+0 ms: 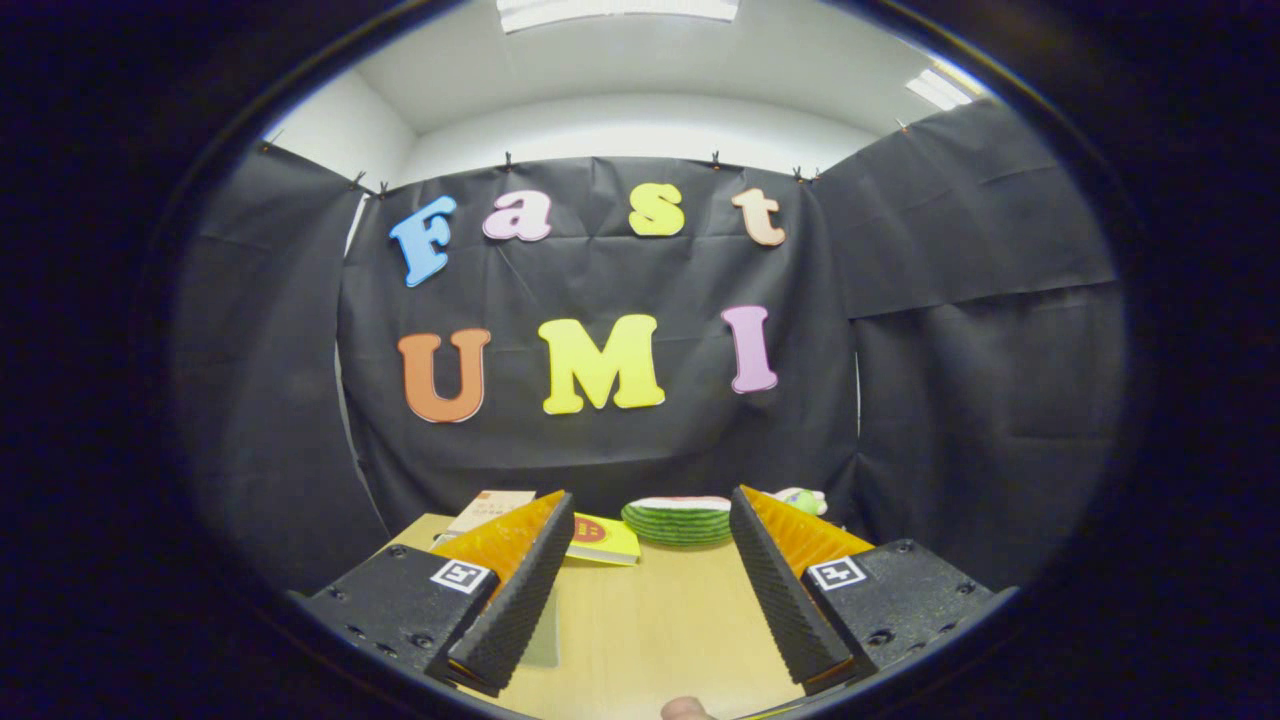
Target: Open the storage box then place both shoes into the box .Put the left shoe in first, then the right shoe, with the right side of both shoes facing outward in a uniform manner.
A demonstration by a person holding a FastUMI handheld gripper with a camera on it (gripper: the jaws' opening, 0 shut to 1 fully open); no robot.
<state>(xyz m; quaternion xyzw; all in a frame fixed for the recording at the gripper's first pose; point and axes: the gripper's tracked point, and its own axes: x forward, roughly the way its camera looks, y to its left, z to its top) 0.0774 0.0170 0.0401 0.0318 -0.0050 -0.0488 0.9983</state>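
My gripper point(652, 500) is held up and level, looking across the wooden table point(660, 620) toward the booth's back wall. Its two fingers stand wide apart, open, with nothing between them. I see neither a storage box nor shoes from this angle. A fingertip of a person point(685, 709) shows at the near table edge, between the fingers.
At the table's far end, beyond the fingers, lie a yellow booklet point(603, 539), a pale book point(490, 508) behind the left finger, a green striped watermelon-slice cushion point(680, 520) and a small light-green toy point(803, 499) behind the right finger. Black cloth walls close in on three sides.
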